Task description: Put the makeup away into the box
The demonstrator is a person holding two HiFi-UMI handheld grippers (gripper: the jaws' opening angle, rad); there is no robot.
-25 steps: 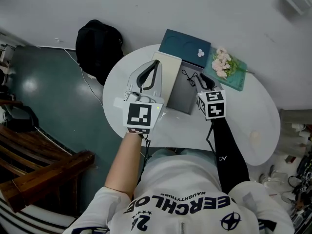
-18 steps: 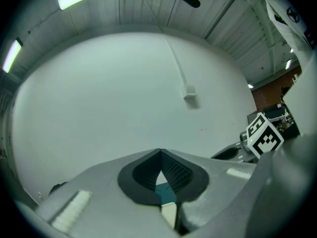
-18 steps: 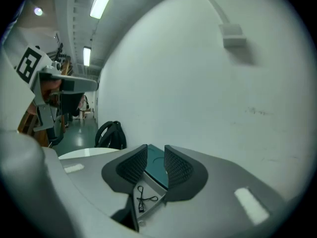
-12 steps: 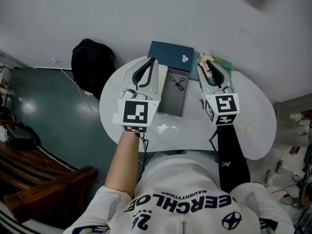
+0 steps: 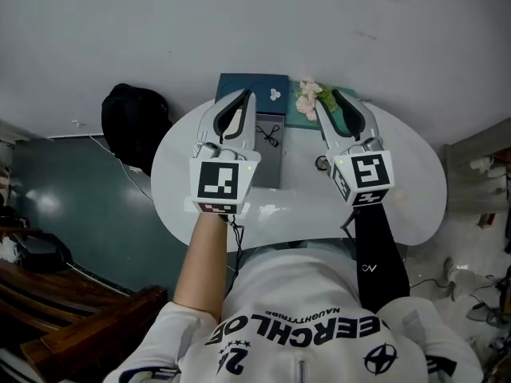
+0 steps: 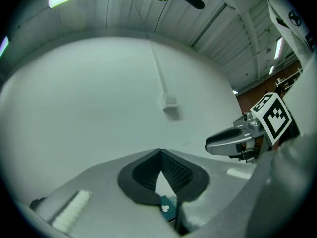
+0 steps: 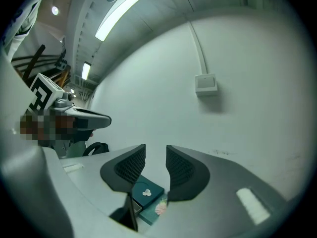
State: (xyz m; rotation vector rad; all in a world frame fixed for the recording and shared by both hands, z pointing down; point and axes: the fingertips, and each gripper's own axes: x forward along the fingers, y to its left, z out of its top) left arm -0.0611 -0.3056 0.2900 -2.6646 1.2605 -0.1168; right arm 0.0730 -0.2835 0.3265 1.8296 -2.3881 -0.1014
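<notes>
A grey box with a black scissors mark lies on the round white table. Behind it is a dark teal lid bearing a white clover, which also shows between the jaws in both gripper views. My left gripper is held up over the box's left side, jaws shut with nothing between them. My right gripper is raised to the right of the box, jaws slightly open and empty. A small round item lies on the table beside the right gripper.
Pink flowers rest on a teal board at the table's far edge. A black backpack sits on the dark floor to the left. Wooden furniture stands at the lower left. A white wall rises behind the table.
Both grippers have lifted and tipped up toward the wall. The right gripper moved off the box to its right. The head view shifted, so the table sits lower and more central.
</notes>
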